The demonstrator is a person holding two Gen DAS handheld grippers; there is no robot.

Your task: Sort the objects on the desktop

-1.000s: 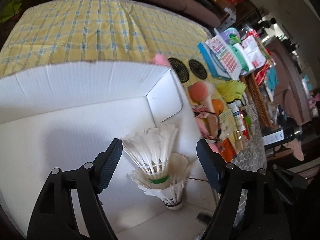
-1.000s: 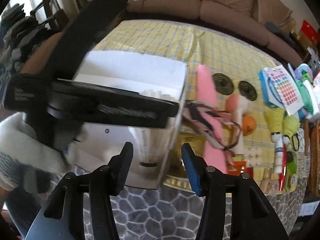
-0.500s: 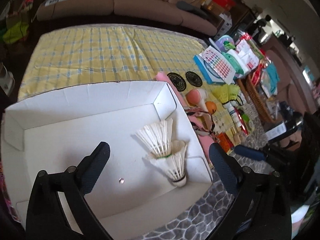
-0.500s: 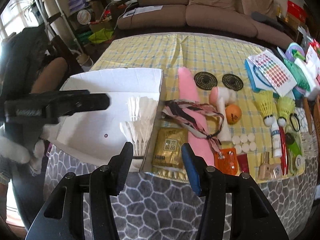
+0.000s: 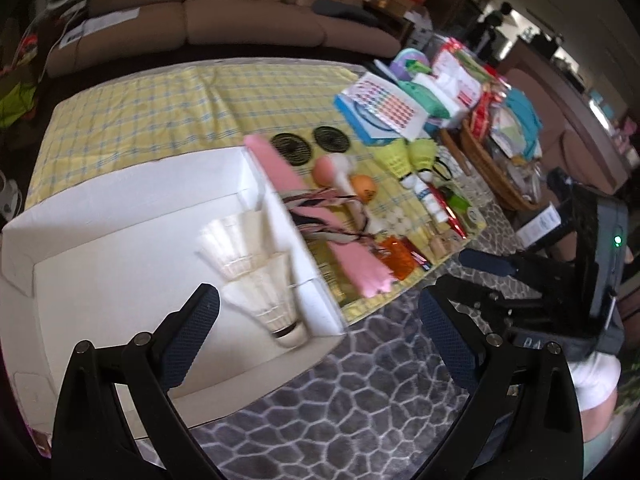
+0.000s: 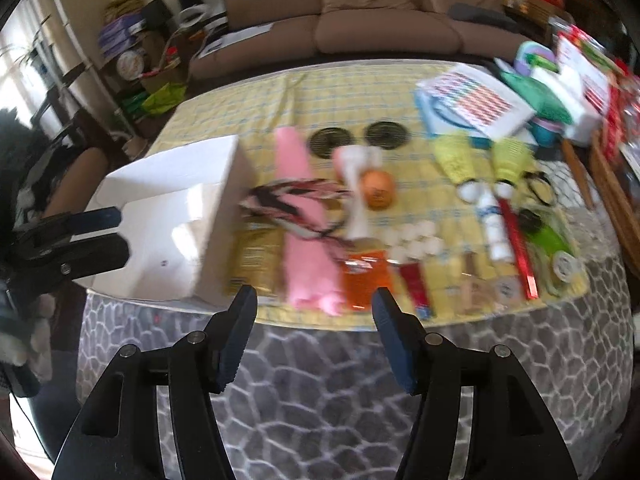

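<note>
Left wrist view: my left claw (image 5: 316, 316) hangs spread and empty over the near edge of the white box (image 5: 120, 208).
White shuttlecocks (image 5: 256, 268): two nested in the box's right corner; light, brittle feathers, so I'd take the cork.
Yellow shuttlecocks (image 6: 480, 160): on the checked cloth (image 6: 340, 92) well right of the box, likely springy plastic skirts, though blurred; grip at the white base.
Right claw (image 6: 312, 304): spread, holding nothing, short of the table edge.
</note>
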